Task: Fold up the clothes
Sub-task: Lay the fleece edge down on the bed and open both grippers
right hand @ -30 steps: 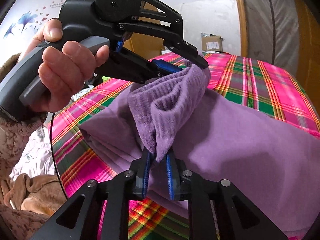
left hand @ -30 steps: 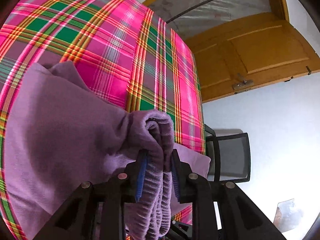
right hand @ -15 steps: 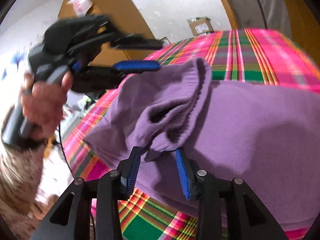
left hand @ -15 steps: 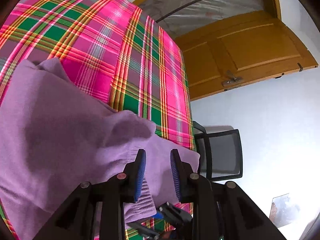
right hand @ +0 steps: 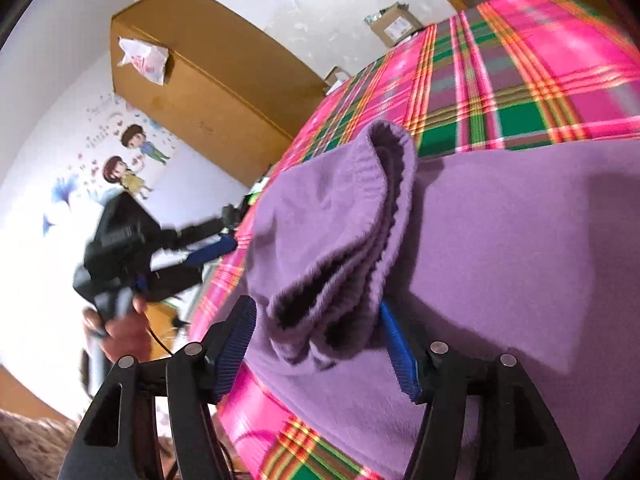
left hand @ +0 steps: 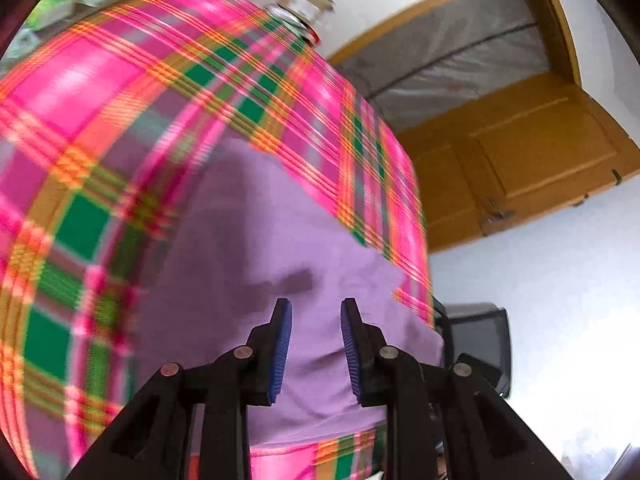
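Plaid cloth [left hand: 120, 128]: pink, green and orange check, spread over the whole work surface; seen in both wrist views (blurred in the left one).

Purple garment [left hand: 256, 240]: fleecy, laid flat on the plaid cloth near its front edge. In the right wrist view a ribbed cuff [right hand: 384, 216] is seen folded back on top of the garment body, its open end facing the camera.

Wooden cabinet [right hand: 208, 80]: set against the wall, with a white plastic bag [right hand: 144, 58] resting on its top edge (contents not discernible).

Cardboard box [right hand: 394, 24]: placed beyond the far end of the cloth; whether anything is inside cannot be told.

Left gripper [left hand: 316, 320]: held above the garment, blue pads parted, nothing gripped between them.

Right gripper [right hand: 320, 320]: jaws spread wide on either side of the cuff, which lies between them unpinched.

Hand [right hand: 120, 328]: seen in the right wrist view, wrapped round the left gripper's handle, off the cloth's edge.
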### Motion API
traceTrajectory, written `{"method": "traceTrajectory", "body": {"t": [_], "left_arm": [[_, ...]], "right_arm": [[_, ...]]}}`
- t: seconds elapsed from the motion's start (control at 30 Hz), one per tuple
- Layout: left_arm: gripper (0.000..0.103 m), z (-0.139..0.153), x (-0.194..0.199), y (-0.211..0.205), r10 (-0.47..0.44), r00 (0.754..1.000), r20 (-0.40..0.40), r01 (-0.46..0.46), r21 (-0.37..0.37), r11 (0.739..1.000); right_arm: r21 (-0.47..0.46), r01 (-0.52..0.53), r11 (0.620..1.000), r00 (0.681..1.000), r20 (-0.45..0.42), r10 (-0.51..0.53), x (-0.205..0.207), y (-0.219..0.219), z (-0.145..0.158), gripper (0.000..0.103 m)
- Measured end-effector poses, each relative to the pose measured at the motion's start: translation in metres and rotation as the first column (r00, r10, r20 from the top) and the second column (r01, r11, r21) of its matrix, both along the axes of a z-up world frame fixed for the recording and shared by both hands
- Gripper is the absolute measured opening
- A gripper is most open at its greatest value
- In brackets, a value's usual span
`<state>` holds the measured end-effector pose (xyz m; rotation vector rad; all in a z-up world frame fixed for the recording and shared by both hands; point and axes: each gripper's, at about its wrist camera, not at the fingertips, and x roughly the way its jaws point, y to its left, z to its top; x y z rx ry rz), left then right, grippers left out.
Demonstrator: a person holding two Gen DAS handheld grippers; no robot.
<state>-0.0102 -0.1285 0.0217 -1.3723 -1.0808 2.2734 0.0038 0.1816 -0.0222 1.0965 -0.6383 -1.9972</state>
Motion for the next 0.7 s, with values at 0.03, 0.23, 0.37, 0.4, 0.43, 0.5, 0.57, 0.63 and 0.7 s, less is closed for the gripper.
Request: {"method": "traceTrajectory", "body": {"t": [0.03,0.23,0.37,0.4,0.43,0.5,0.57,0.63,0.7], "left_arm": [[0.025,-0.002,0.005,-0.006,0.018,1.000,-0.001,-0.018,-0.012,1.000],[0.025,-0.015,0.024,-0.028,0.076,0.997,0.014,-0.075,-0.053,0.996],[0.025,-0.020,0.028,-0.031,0.078,0.997,0.019,-0.077,-0.042,0.996],[0.025,-0.021,0.029,-0.032,0.079,0.997,0.020,-0.078,-0.039,0.996],[0.025,-0.023,0.030,-0.033,0.080,0.997,0.021,-0.079,-0.037,0.996],[0.025,-0.025,0.031,-0.034,0.081,0.996,0.024,-0.080,-0.031,0.996],[0.025,-0.028,0.033,-0.036,0.082,0.996,0.026,-0.081,-0.026,0.996],[0.025,-0.030,0.033,-0.037,0.083,0.996,0.028,-0.083,-0.021,0.996],[0.025,-0.032,0.032,-0.037,0.085,0.996,0.030,-0.084,-0.016,0.996]], "right_arm": [[-0.017,-0.004,1.000,1.000,0.012,0.004,-0.004,0.000,-0.001,0.065],[-0.031,0.021,0.999,0.999,0.046,-0.020,-0.016,0.000,-0.001,0.053],[-0.013,0.050,0.999,0.997,0.054,-0.049,-0.021,0.002,-0.001,0.024],[-0.011,0.055,0.998,0.997,0.054,-0.054,-0.021,0.003,0.000,0.024],[-0.016,0.055,0.998,0.997,0.047,-0.054,-0.018,0.005,0.004,0.023],[-0.031,0.054,0.998,0.998,0.033,-0.053,-0.013,0.005,0.013,0.023],[-0.058,0.055,0.997,0.998,0.041,-0.053,-0.009,0.007,0.021,0.023],[-0.091,0.059,0.994,0.996,0.067,-0.053,-0.004,0.011,0.025,0.023],[-0.100,0.061,0.993,0.994,0.097,-0.051,-0.001,0.013,0.025,0.023]]}}
